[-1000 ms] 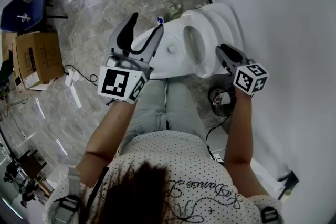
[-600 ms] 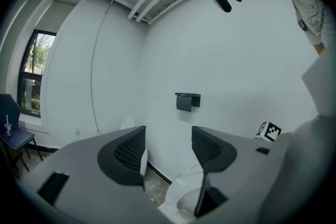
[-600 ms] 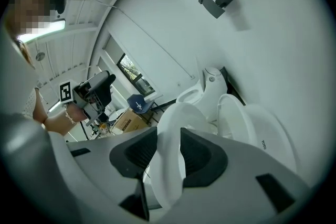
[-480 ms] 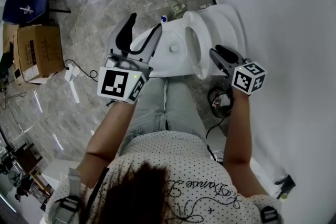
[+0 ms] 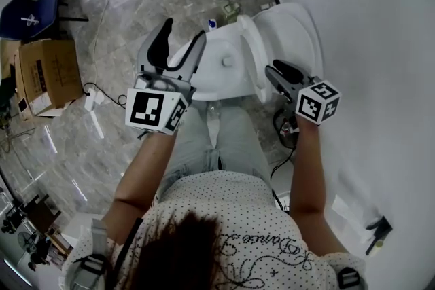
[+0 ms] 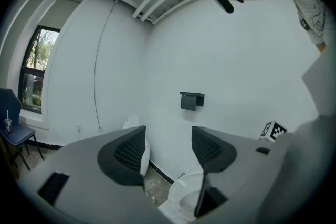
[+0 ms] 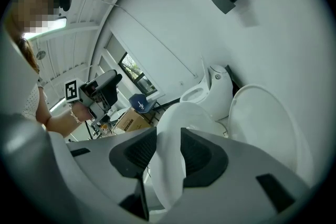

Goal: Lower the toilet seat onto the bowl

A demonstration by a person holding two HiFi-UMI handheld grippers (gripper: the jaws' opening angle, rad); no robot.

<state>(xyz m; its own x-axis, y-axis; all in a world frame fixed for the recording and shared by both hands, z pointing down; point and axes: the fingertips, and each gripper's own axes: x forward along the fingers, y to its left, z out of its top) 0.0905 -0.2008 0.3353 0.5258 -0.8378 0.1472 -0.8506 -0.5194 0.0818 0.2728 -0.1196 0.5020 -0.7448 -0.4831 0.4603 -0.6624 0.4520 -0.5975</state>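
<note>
Above the bowl [image 5: 216,78], the right tool [image 7: 169,144] clamps the toilet seat [image 7: 176,113]; the left tool [image 6: 168,149] hangs open.

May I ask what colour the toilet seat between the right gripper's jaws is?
The oval plastic toilet seat is plain white, clearest in the right gripper view.

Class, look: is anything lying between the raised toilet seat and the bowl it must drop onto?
Nothing visible does. The toilet seat, gripped by the right tool, stands tilted above the bowl, whose rim looks bare in the head view.
</note>
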